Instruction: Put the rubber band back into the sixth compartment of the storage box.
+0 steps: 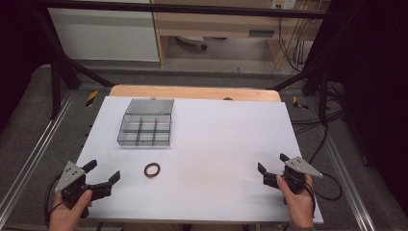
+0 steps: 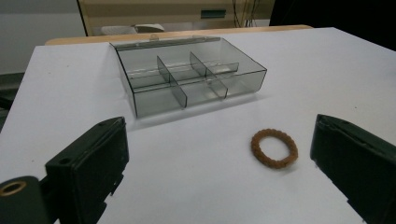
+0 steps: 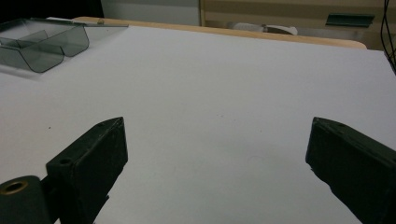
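Both tongs, left [image 1: 104,174] and right [image 1: 272,164], wide apart and empty; could bump small brown braided ring [image 2: 274,148] away across white tabletop [image 1: 216,139].

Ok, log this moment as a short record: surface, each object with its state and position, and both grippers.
surface: white table top
box: clear grey compartment box, lid open, compartments look empty, far left of the table
ring: brown braided ring, flat on the table, nearer than the box, apart from it
left gripper: open, holds nothing, just left of the ring
right gripper: open, holds nothing, near right of the table
contact: neither gripper touches box or ring
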A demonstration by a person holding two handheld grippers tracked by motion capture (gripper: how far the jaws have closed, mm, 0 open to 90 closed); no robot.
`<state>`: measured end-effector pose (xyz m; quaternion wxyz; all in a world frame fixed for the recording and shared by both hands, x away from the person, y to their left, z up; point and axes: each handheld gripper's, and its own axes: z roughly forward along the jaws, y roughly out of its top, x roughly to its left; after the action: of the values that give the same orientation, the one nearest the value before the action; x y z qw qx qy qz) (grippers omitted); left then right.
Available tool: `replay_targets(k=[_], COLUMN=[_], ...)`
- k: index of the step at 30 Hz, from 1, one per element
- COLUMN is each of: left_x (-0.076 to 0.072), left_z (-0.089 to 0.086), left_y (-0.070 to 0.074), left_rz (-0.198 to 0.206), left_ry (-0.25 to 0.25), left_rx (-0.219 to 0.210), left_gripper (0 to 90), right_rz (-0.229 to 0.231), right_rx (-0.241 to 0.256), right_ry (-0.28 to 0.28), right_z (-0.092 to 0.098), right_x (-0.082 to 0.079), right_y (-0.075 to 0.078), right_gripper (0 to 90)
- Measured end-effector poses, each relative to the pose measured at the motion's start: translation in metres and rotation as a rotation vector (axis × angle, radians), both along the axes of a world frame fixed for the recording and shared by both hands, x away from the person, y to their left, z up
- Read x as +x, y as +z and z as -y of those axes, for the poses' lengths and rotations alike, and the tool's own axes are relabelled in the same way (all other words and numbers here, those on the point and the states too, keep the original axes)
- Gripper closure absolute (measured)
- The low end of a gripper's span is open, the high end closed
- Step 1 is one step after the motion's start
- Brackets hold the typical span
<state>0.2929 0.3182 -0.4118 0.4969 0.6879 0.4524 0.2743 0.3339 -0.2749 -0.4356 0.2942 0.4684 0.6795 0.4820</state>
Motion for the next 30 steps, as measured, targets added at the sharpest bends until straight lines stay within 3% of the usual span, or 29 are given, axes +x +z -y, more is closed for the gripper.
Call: replay_targets(k=[11,16,24,30], left_x=[-0.001,0.0,0.004,0.016], left_z=[0.005,0.011,0.026,0.046], left_y=[0.0,0.001,0.005,0.01], left_rz=[-0.002,-0.01,-0.011,-0.03], left_ry=[-0.023,-0.063,-0.106,-0.158], left_rx=[0.021,0.046,0.044,0.061], left_gripper=[4.5,4.5,4.6,5.5], right_rz=[-0.016,-0.016,-0.025,-0.029], right_rx=[-0.033,-0.043,-0.056,-0.065], right_ry=[0.016,0.02,0.021,0.037], right_z=[-0.003,-0.005,-0.005,-0.01], right_x=[0.001,0.001,0.003,0.003], right_y=[-0.001,-0.001,-0.003,-0.004], right_gripper=[5.9,4.9,4.2,4.2])
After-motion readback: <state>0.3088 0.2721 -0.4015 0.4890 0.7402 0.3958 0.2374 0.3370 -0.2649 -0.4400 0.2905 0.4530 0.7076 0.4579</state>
